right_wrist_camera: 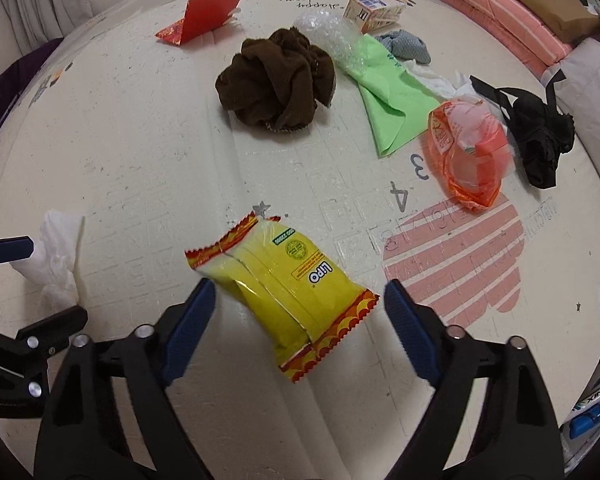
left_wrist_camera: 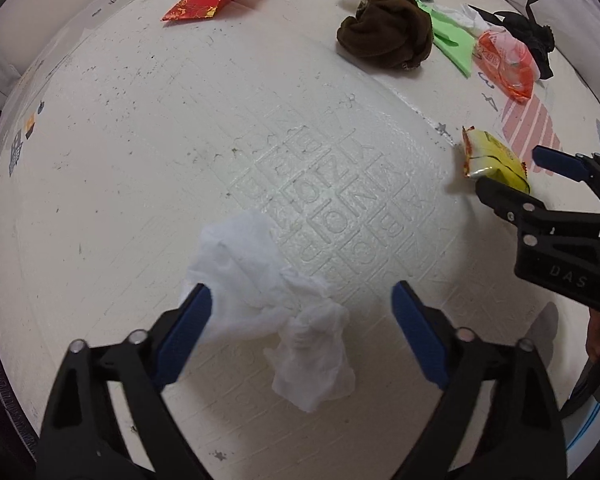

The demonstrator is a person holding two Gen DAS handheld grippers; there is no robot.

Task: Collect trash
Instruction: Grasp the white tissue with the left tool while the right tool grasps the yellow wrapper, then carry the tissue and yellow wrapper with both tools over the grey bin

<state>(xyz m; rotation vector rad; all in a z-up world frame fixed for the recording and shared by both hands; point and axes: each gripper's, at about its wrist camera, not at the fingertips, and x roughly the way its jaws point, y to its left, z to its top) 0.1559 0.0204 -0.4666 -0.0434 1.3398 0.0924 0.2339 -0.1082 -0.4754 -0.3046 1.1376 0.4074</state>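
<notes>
Your left gripper (left_wrist_camera: 300,312) has its fingers spread wide around the crumpled tissue (left_wrist_camera: 272,308) on the mat (left_wrist_camera: 120,160); the left pad (left_wrist_camera: 188,332) hides the tissue's near edge. To the right of the tissue, your right gripper (right_wrist_camera: 296,320) is likewise apart, straddling the yellow wrapper (right_wrist_camera: 284,292) without clamping it. Further right of the tissue lie a brown cloth (right_wrist_camera: 276,84), green sheet (right_wrist_camera: 388,104), orange bag (right_wrist_camera: 468,152) with unreadable print, and a black rag (right_wrist_camera: 540,136).

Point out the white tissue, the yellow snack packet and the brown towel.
white tissue (left_wrist_camera: 260,280): left wrist view, crumpled middle.
yellow snack packet (right_wrist_camera: 284,284): right wrist view, centre of its yellow face.
brown towel (right_wrist_camera: 276,80): right wrist view, middle folds.
</notes>
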